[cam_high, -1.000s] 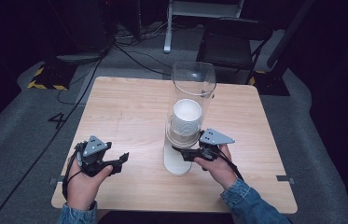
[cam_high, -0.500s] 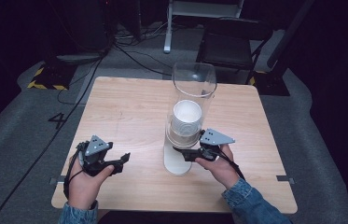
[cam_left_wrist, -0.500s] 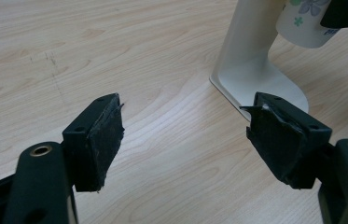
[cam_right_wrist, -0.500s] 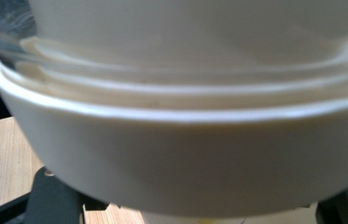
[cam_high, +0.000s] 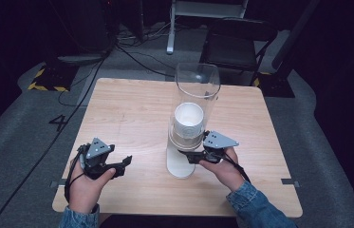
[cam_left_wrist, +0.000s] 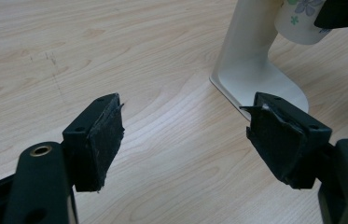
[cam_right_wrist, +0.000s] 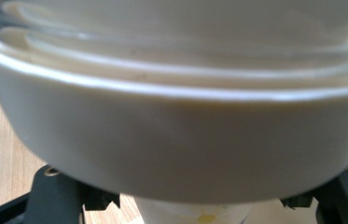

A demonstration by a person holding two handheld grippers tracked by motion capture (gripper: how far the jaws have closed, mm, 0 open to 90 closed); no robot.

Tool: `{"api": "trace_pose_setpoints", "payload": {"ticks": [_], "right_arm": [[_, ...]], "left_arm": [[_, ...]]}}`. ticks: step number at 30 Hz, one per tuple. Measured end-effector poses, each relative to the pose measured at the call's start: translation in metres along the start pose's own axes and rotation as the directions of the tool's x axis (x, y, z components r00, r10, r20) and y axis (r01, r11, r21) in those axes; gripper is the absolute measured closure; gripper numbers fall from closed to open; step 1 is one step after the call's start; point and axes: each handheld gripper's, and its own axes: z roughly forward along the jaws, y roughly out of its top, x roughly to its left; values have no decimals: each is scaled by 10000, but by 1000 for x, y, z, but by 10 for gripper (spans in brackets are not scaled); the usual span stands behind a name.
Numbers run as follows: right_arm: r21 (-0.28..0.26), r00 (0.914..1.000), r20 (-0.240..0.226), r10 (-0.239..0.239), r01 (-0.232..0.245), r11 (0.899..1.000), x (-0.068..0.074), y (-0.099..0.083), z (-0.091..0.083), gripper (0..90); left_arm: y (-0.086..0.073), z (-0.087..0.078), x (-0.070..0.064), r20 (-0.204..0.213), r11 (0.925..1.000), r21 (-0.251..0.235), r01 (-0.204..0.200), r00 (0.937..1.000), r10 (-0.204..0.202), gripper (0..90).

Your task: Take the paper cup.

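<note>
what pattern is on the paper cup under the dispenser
White paper cup with small floral print, lilac and green flowers; clearest in the left gripper view.

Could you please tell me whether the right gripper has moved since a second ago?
No. The right gripper stays at the bottom of the cup dispenser, in the same spot against the table edge.

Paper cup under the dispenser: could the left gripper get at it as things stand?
Probably not cleanly: the right gripper sits at the paper cup, on its near side. The left gripper rests apart, jaws open, with bare table between.
</note>
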Motion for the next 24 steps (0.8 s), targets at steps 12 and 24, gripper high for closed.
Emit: {"api": "trace_pose_setpoints", "payload": {"ticks": [12, 24], "right_arm": [[90, 9975, -151, 691, -690, 9976, 2, -1, -1, 298], [19, 9932, -399, 1091, -1091, 9940, 3, -4, 0, 299]], "left_arm": [[0, 2, -1, 41, 10000, 73, -36, 10000, 36, 264], [0, 3, 0, 45, 10000, 73, -18, 10000, 18, 264]]}}
